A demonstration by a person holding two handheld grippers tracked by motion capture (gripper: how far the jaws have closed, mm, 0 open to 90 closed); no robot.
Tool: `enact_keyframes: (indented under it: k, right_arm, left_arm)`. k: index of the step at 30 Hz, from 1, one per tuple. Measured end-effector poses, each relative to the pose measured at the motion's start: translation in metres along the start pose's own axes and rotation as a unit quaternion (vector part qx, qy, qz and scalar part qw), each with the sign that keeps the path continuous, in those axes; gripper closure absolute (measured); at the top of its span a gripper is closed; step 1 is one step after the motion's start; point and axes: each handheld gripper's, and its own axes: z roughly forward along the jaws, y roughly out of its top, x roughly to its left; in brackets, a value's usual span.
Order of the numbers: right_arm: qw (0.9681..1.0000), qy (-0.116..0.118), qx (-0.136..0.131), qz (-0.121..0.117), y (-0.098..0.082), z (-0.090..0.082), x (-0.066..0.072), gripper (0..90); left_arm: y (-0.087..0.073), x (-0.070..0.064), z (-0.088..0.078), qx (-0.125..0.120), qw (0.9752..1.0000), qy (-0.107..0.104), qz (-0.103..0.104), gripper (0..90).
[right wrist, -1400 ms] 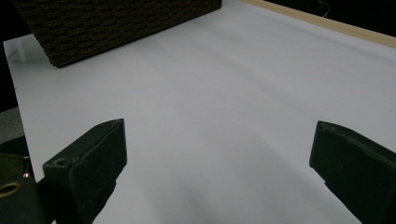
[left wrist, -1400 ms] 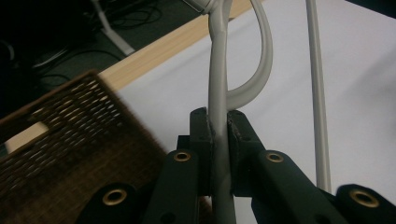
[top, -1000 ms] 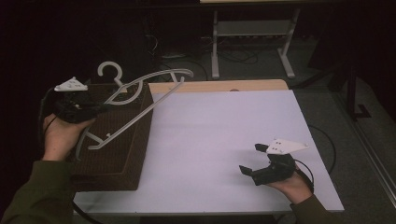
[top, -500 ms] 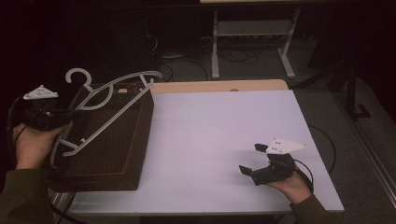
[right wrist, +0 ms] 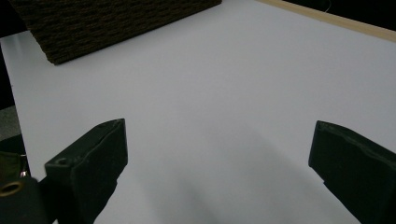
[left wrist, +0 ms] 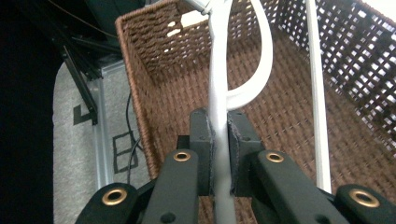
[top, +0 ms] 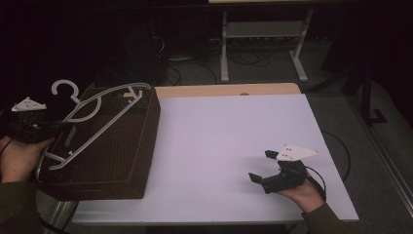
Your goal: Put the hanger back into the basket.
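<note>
while clamped, white hanger lies diagonally, hook far-left

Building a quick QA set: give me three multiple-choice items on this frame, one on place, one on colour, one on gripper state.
1. Where is the hanger?
A. over the basket
B. mid-table
C. on the floor

2. What colour is the basket?
A. white
B. brown
C. blue

3. How is the right gripper?
A. shut on the hanger
B. shut, empty
C. open, empty

Key: 1 A, it lies across the basket's open top, clamped by the left gripper. 2 B, brown weave. 3 C, jaws wide apart over the bare table.
</note>
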Motion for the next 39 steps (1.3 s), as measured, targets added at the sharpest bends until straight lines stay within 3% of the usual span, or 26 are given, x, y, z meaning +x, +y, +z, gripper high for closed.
enact_keyframes:
  k: [16, 24, 26, 30, 39]
  right_arm:
    - [1.0, 0.0, 0.002, 0.001, 0.0, 0.0, 0.0, 4.1]
    - [1.0, 0.0, 0.001, 0.005, -0.001, 0.0, 0.0, 4.1]
    - [1.0, 0.0, 0.002, 0.004, -0.001, 0.0, 0.0, 4.1]
    - [1.0, -0.001, 0.0, 0.003, -0.001, -0.001, 0.0, 4.1]
    - [1.0, 0.0, -0.002, 0.004, 0.0, -0.001, 0.0, 4.1]
  left_arm:
    - [-0.007, -0.001, 0.028, 0.042, 0.9989, -0.008, 0.017, 82.6]
    - [-0.014, -0.001, 0.035, 0.04, 0.999, -0.018, 0.008, 80.5]
    - [-0.016, 0.001, 0.034, 0.022, 0.9995, -0.022, -0.003, 67.5]
    - [-0.017, 0.004, 0.029, 0.008, 0.9995, -0.027, -0.017, 51.9]
    - [-0.011, -0.005, 0.022, -0.034, 0.9973, -0.054, -0.037, 33.6]
